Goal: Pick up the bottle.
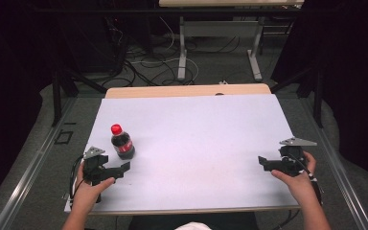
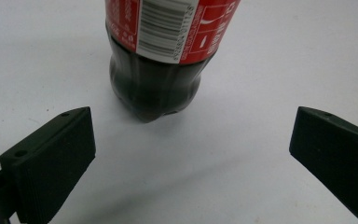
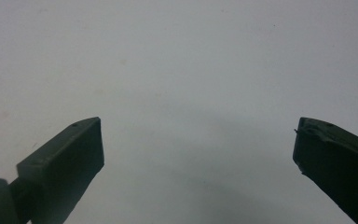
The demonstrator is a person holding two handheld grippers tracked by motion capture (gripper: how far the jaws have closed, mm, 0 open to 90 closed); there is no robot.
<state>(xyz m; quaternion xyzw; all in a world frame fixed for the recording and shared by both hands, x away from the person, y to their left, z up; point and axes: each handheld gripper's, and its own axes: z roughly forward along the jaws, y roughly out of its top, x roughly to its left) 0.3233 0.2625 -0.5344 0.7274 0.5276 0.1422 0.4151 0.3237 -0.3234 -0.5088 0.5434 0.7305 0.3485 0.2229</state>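
We are looking down on a white table [image 1: 196, 143]. Toward its left side a small cola bottle [image 1: 121, 142] with a red cap is standing upright. Our left gripper [image 1: 120, 168] is hovering just beside it, jaws spread wide with the bottle ahead of them, untouched. Our right gripper [image 1: 264, 162] is waiting well apart near the right edge, jaws gaping over bare surface.

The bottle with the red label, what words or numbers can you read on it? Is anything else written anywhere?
Bottle label, barcode: only black bars show; the digits beside them are too blurred to read.
Label, white print left of the barcode: too small and blurred to read.
Label, white marks right of the barcode: no readable letters.
Red cap in the high view: too small to tell.
Table and both grippers: no text visible.
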